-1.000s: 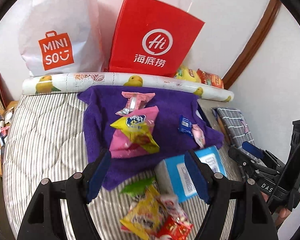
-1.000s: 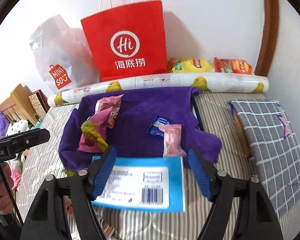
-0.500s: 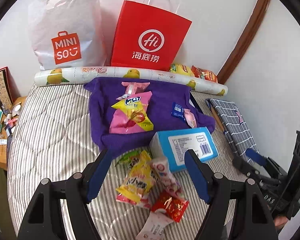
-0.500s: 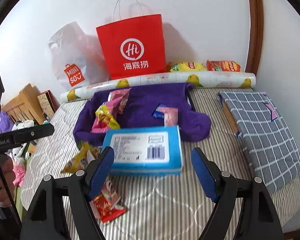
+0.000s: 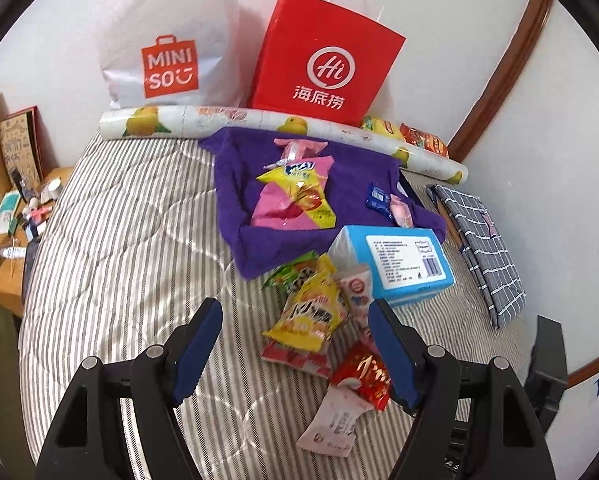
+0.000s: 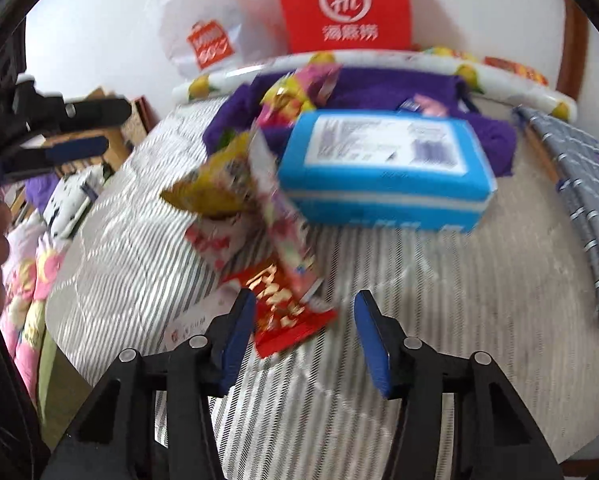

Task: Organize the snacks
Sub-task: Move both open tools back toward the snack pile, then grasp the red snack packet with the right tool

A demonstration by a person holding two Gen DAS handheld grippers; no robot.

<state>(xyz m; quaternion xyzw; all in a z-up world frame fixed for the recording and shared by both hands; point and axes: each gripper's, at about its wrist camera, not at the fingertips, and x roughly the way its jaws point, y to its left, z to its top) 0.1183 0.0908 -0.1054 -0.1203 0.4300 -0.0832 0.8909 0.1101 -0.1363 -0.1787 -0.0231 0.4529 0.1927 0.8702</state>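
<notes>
Barely begun: several snacks sorted onto purple towel, loose snack pile left on striped bed beside blue box. Left gripper wide, empty; right gripper closing around red packet, not yet gripping.

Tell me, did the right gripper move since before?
Yes. The right gripper came down and nearer the red packet, jaws closing; the blue box looks bigger and higher now.

Left gripper hangs tilted downward, jaws apart and empty; right gripper jaws are closing.
</notes>
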